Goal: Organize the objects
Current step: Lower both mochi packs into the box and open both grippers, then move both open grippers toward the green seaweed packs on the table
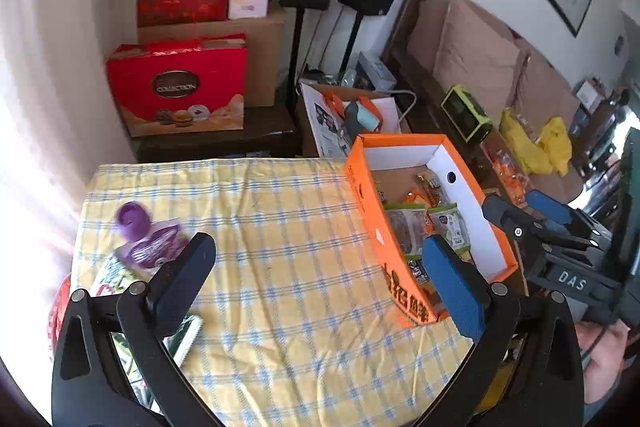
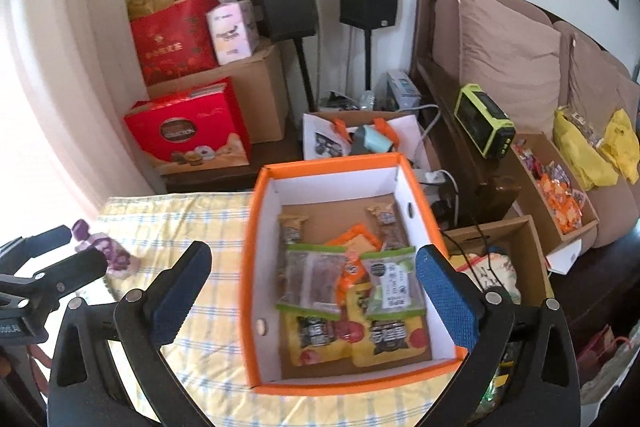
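Both my tools stand wide open and empty: the left tool (image 1: 320,287) hangs over bare checked cloth, the right tool (image 2: 314,291) over the orange box (image 2: 256,211).

Task items: most snack packets (image 2: 352,291) already lie inside the box, centre of the right wrist frame. Loose packets, a purple-capped pouch (image 1: 148,239) among them, remain at the lower left of the left wrist frame, near the worktop (image 1: 280,227) edge.

Risks, in my judgement:
- The box sits at the worktop's right edge, apparently close to overhanging. A push on its near wall could slide it off.
- The cloth is loose and wrinkled; a dragged finger could bunch it and pull the pouches toward the left edge.
- The two tools are near each other; crossing paths over the box invites a knock.
- The box walls are tall; a low approach would catch the rim.

Open room: the middle of the worktop is free. Right of the box lie cartons and cables, so no clearance there.
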Demonstrator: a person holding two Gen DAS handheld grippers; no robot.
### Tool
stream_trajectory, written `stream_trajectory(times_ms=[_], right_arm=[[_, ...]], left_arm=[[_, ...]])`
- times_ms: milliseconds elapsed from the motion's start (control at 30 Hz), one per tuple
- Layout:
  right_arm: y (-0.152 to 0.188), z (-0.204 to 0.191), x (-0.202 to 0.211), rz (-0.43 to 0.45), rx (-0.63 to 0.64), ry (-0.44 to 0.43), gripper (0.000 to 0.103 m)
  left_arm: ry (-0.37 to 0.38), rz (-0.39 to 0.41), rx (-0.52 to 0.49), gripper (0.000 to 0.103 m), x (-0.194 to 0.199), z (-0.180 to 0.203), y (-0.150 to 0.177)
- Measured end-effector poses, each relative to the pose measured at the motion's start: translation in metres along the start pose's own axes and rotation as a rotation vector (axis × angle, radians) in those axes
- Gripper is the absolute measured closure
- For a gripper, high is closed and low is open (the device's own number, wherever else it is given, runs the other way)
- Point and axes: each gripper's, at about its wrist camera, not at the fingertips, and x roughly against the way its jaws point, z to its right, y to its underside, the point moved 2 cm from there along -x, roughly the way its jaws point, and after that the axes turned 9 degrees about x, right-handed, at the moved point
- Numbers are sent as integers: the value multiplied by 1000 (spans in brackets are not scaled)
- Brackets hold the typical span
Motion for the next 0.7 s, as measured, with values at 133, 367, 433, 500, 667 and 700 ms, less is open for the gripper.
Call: stream_trajectory(times_ms=[133, 367, 433, 500, 667, 700], right_arm=[[1, -19, 9, 19, 18, -29, 0], [4, -56, 14, 37, 86, -67, 0], [7, -65, 15, 43, 80, -98, 0], [10, -75, 15, 43, 91, -113, 0], [15, -96, 14, 41, 124, -150, 0], [16, -100, 13, 39, 125, -158, 0]], left_arm=[[-55, 40, -21, 0, 26, -21, 1], [-91, 106, 51, 0, 71, -70, 2], [-113, 98, 80, 0, 79, -87, 3], [-128, 97, 100, 0, 86, -104, 5], [-167, 97, 119, 0, 96, -136, 17], [-171, 93, 122, 0, 97, -143, 21]])
